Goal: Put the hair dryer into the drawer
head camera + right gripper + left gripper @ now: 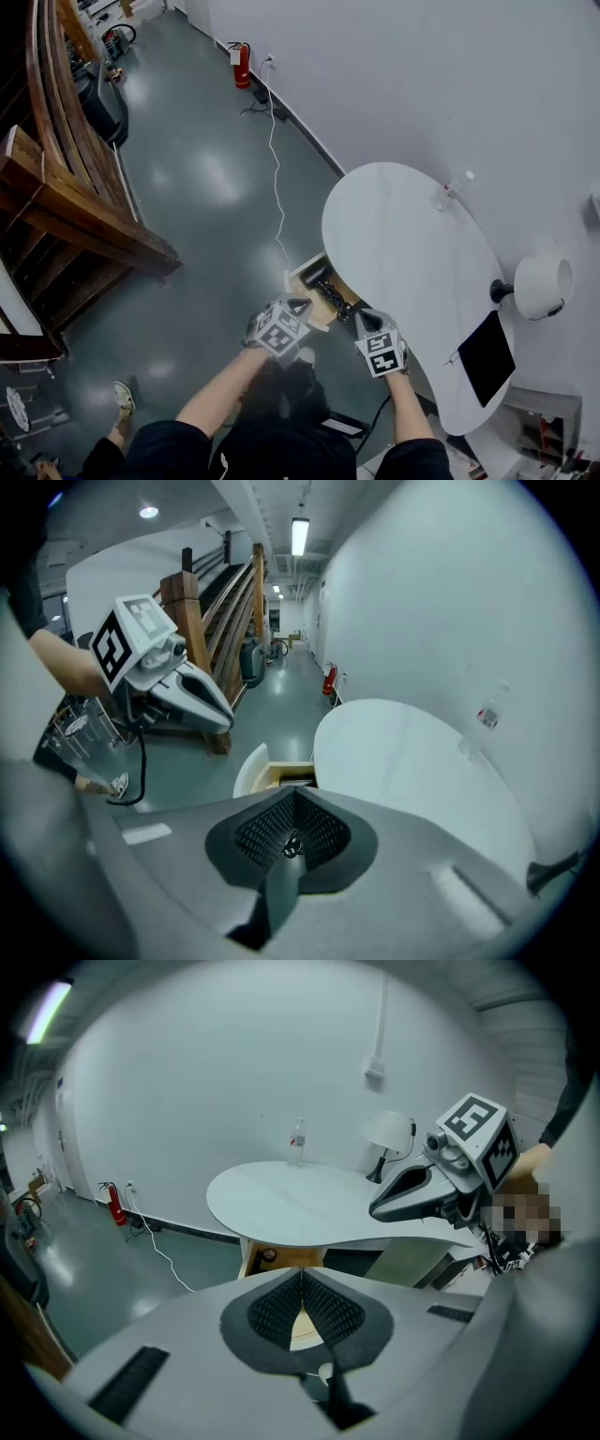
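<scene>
While both grippers hang above the open drawer [302, 274], the left gripper [302, 1277] has its jaws together with nothing between them. Right gripper [293, 797] jaws are also pressed together, empty. The drawer sticks out from under the table [403, 244] edge nearest the person. Black hair dryer [330, 296] lies inside the drawer, partly hidden under the tabletop. Bottle [455, 187] stands at the table's far edge.

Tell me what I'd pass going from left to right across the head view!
wooden structure → left gripper → right gripper → clear bottle → round white lamp. The black tablet is left out, since it overlaps both the bottle and the lamp.
</scene>
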The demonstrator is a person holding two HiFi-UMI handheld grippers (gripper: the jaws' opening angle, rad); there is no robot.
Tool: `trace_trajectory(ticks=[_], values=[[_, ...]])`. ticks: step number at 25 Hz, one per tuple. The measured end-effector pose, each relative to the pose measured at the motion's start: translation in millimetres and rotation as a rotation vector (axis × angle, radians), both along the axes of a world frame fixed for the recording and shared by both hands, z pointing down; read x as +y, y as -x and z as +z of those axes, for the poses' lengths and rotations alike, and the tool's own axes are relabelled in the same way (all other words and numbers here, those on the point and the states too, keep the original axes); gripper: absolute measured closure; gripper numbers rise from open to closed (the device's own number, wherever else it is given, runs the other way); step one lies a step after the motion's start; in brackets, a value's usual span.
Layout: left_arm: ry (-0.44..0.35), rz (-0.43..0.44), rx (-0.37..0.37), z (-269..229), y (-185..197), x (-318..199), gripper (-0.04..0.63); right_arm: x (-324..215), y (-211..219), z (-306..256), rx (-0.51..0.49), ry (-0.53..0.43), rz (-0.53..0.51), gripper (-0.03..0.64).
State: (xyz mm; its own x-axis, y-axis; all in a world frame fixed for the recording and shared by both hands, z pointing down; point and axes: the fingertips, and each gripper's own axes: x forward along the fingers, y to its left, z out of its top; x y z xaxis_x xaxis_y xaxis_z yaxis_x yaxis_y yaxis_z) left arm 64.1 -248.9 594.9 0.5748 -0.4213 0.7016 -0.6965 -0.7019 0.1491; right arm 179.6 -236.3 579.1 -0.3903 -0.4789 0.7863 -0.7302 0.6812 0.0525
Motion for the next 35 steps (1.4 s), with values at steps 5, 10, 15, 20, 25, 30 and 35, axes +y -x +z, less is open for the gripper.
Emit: trace_trajectory(ticks=[5, 10, 15, 20, 25, 30, 35], values=[[-0.02, 0.001, -0.017, -28.4, -4.7, 11.4, 0.583, 2.8, -14.5, -50.0, -0.056, -0.071, 0.045, 0.612], [-0.042, 0.007, -0.027, -47.7, -6.2, 25.5, 0.583, 16.7, -26.3, -66.9, -0.064, -0.095, 0.057, 0.612], [-0.067, 0.011, -0.036, -61.3, -6.4, 33.5, 0.583, 10.6, -34.6, -87.3, -0.08, -0.149, 0.072, 0.612], [-0.07, 0.019, -0.046, -64.1, -9.1, 39.1, 0.581, 9.0, -29.8, -103.9, -0.095, -0.175, 0.067, 0.612], [-0.091, 0.02, -0.044, -69.8, -11.0, 37.3, 0.583, 12.4, -23.0, -103.1, -0.114, -0.169, 0.05, 0.611], [-0.091, 0.021, -0.046, -70.6, -13.1, 35.3, 0.582, 14.0, -22.3, -100.8, -0.11, -0.158, 0.052, 0.611], [-0.073, 0.016, -0.051, -67.6, -9.8, 38.1, 0.583, 17.0, -20.5, -100.2, -0.106, -0.15, 0.041, 0.612]])
